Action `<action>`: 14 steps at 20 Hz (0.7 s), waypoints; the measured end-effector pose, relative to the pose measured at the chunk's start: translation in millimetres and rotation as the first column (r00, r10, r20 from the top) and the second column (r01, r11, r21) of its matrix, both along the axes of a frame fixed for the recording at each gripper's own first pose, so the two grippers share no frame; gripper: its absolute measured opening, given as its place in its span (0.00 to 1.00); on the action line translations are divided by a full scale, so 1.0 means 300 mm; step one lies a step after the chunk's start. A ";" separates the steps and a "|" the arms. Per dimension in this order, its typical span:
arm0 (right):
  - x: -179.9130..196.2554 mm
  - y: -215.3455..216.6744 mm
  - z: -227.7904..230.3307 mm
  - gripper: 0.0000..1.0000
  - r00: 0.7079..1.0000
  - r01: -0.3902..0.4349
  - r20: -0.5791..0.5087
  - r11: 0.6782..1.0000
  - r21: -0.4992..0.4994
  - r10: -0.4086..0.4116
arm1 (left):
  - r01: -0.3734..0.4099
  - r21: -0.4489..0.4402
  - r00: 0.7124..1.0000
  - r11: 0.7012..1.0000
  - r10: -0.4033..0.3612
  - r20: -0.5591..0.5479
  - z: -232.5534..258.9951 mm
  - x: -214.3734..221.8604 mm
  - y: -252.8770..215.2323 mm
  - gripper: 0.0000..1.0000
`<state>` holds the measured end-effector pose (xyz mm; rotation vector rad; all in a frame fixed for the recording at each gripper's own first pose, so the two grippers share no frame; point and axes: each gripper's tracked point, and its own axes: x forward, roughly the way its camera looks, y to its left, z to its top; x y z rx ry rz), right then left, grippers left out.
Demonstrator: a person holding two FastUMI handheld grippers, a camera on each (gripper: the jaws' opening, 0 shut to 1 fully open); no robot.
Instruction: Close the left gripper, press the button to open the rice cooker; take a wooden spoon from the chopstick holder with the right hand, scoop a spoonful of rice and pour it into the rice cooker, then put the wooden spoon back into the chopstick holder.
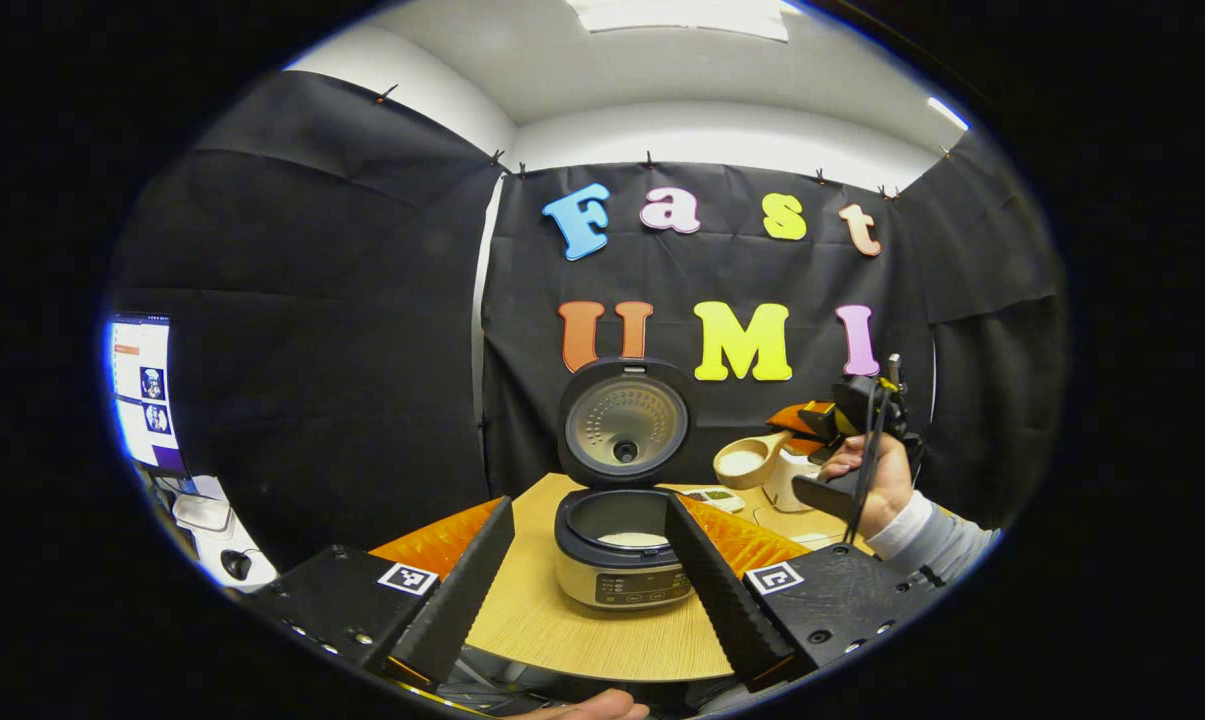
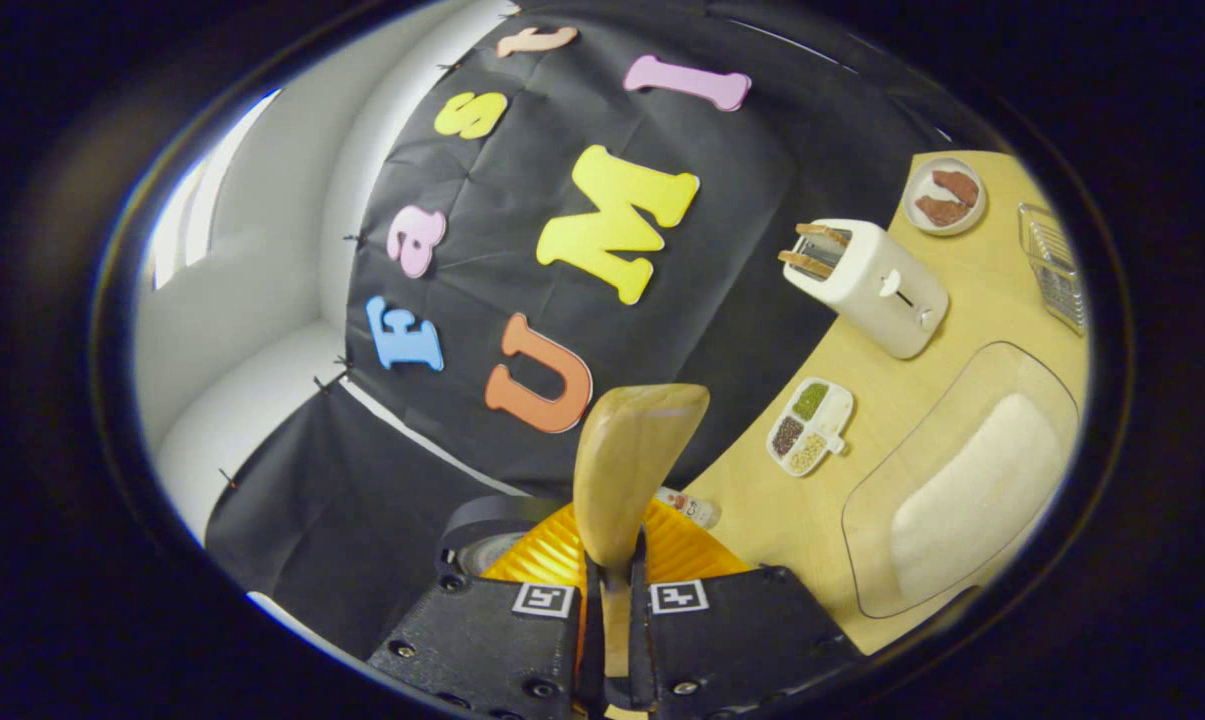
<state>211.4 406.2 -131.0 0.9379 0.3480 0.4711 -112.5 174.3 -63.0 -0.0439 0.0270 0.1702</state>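
The rice cooker (image 1: 622, 580) stands open on the round wooden table, its lid (image 1: 625, 422) upright, with white rice (image 1: 632, 540) in the pot. My left gripper (image 1: 590, 505) is open, its fingers spread to either side of the cooker and a little short of it. Right of the cooker a hand carries my right gripper (image 1: 842, 420), holding the wooden spoon (image 1: 747, 460) level above the table with rice in its bowl. In the right gripper view that gripper (image 2: 614, 560) is shut on the handle of the spoon (image 2: 632, 470), whose bowl points forward.
A clear tub (image 2: 867, 560) of rice (image 2: 972, 490), a divided dish of beans (image 2: 810, 425), a white toaster (image 2: 867, 285), a plate of meat (image 2: 945, 195) and a wire rack (image 2: 1052, 265) sit on the table (image 2: 762, 520). A lit monitor (image 1: 142, 390) stands at the left.
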 end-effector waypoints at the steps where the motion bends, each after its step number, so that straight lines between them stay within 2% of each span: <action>1: -0.006 0.054 -0.004 0.14 1.000 -0.013 0.019 0.999 -0.048 0.013 | 0.003 0.002 1.000 1.000 -0.003 -0.002 -0.003 -0.004 -0.002 0.96; 4: 0.000 0.185 -0.037 0.14 0.995 -0.037 0.081 0.974 -0.222 0.057 | -0.005 0.036 1.000 0.999 0.005 -0.005 0.001 -0.015 0.009 0.96; 7: -0.013 0.251 -0.063 0.14 0.986 -0.023 0.141 0.917 -0.397 0.086 | -0.045 0.060 0.999 0.997 0.045 -0.001 0.007 -0.011 0.039 0.96; 14: -0.061 0.332 -0.044 0.15 0.939 -0.030 0.260 0.807 -0.590 0.225 | -0.021 0.042 0.999 0.999 0.023 -0.025 -0.031 0.006 0.006 0.96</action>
